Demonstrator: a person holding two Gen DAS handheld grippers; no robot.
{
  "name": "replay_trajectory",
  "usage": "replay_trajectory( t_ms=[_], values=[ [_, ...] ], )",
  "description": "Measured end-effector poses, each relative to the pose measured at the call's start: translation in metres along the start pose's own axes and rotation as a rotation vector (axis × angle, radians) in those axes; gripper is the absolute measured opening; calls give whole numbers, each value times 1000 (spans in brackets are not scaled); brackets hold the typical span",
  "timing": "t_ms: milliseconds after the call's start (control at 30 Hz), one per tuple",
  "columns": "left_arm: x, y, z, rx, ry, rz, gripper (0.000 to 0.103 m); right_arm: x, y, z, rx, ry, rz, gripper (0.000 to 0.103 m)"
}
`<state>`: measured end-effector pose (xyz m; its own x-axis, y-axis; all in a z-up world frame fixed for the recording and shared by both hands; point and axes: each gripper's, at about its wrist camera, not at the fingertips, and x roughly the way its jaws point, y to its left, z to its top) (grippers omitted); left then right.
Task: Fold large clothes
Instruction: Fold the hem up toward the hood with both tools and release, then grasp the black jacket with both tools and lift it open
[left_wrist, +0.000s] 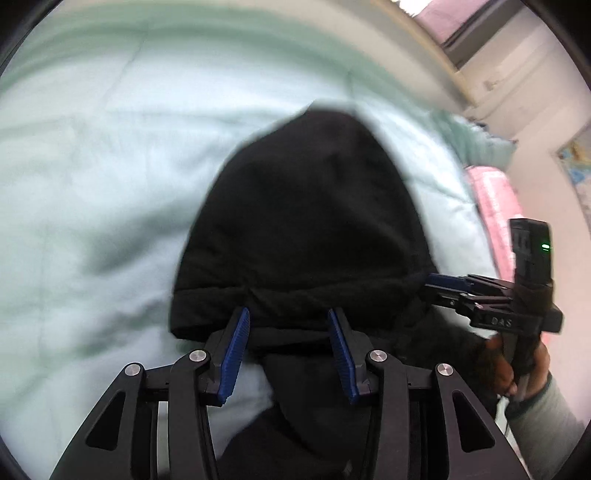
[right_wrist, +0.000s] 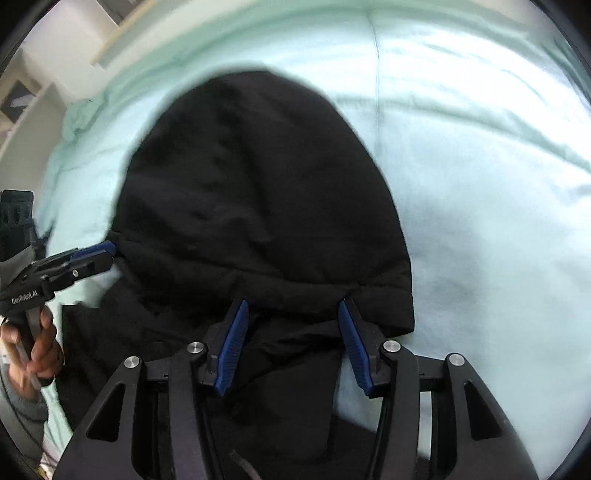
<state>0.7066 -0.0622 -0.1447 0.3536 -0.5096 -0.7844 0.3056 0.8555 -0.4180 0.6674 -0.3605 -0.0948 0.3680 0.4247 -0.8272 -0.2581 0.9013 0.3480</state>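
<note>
Seemingly open-jawed grippers (left_wrist: 288, 332) (right_wrist: 291, 325) over black garment (left_wrist: 306, 206).

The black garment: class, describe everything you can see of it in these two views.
The black garment is matte, soft, thick-looking fabric with a rounded, hood-like end pointing away and a banded hem nearer the cameras. It lies on the pale green bedding, partly bunched below the hem. The left gripper and right gripper stand open at that hem, fabric between their blue pads. Blur hides finer detail; no print or fastening is discernible.

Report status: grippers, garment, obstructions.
Both hand-held grippers open: left hand-held gripper, right hand-held gripper. Black garment lying on green bedding, ungripped. Nothing in the way.
</note>
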Motion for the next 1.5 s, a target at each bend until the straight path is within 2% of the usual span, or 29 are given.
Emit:
replay_trajectory(
  t_ms=[67,133,167,233,333,467,600,767,833,867,900,933,967,1000,1100,1233,1367,1500],
  values=[
    [-39,-8,9,41,-93,-37,50,-25,5,5,-8,-61,46,54],
    [-62,-14,23,69,-145,-61,71,-48,5,20,-13,-120,83,61],
    [-72,-16,35,80,-170,-65,74,-49,1,31,-16,-129,94,63],
    [-72,-20,57,100,-170,-80,77,-50,-5,56,-36,-123,98,65],
    [-43,-16,94,132,-94,-83,77,-26,-11,98,-70,-79,91,65],
    [13,1,125,111,50,-120,77,-10,-28,119,-77,-57,122,65],
    [59,12,128,93,128,-116,77,19,-49,138,-77,-38,135,65],
    [81,32,126,17,191,-253,77,62,-43,152,-86,20,155,65],
    [88,31,125,15,200,-242,77,79,-45,156,-55,57,188,65],
    [88,36,124,21,215,-227,76,84,-42,155,-48,71,209,63],
    [91,33,122,37,218,-200,53,90,-38,153,-53,88,246,45],
    [93,27,119,66,218,-188,23,89,-33,151,-73,89,256,33],
    [88,20,114,103,209,-189,20,82,-24,146,-110,68,240,30],
    [76,11,108,151,177,-181,16,70,-14,141,-157,39,221,20],
    [29,-13,89,258,97,-186,14,25,17,119,-252,-43,168,19],
    [-57,-49,51,350,-10,-230,14,-62,54,69,-316,-176,145,18],
    [-123,-92,4,430,-76,-213,14,-124,103,7,-388,-272,64,18],
    [-172,-125,-54,476,-104,-183,14,-162,133,-54,-391,-308,-11,18]
  ],
)
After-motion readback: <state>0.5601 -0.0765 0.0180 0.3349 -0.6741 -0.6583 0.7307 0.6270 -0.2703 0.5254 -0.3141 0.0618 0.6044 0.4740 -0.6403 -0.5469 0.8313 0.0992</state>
